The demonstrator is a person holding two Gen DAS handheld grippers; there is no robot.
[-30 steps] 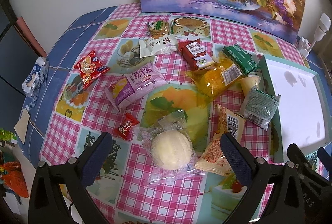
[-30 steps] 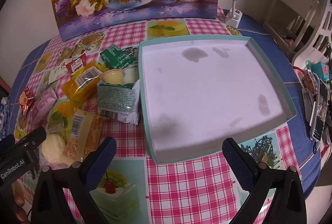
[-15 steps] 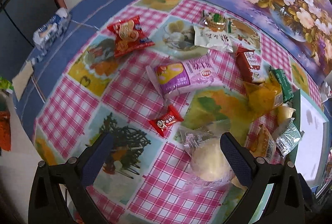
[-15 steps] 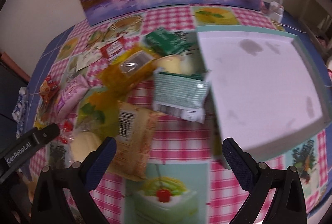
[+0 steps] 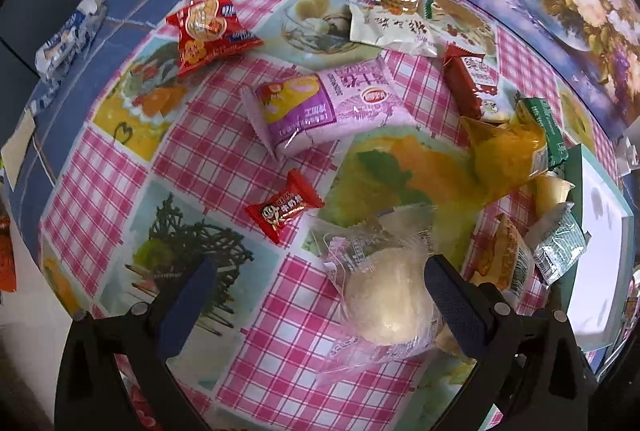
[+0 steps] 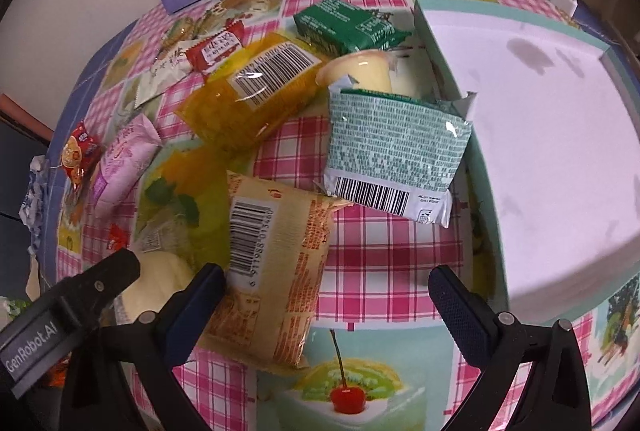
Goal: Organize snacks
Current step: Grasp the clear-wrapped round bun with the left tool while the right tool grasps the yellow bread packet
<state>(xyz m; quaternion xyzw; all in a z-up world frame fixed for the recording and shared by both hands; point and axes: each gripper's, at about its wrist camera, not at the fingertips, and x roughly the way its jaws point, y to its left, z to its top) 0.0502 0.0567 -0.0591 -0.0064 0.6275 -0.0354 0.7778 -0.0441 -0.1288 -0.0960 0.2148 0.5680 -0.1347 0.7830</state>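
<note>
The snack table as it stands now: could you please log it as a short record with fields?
surface: checked tablecloth
container: teal-rimmed white tray, nothing in it
loose snacks: wrapped round bun, small red candy, purple packet, yellow barcode packet, green-white packet, pudding cup
left gripper: open, over the bun's near side
right gripper: open, holding nothing
progress: no snack in the tray yet
</note>
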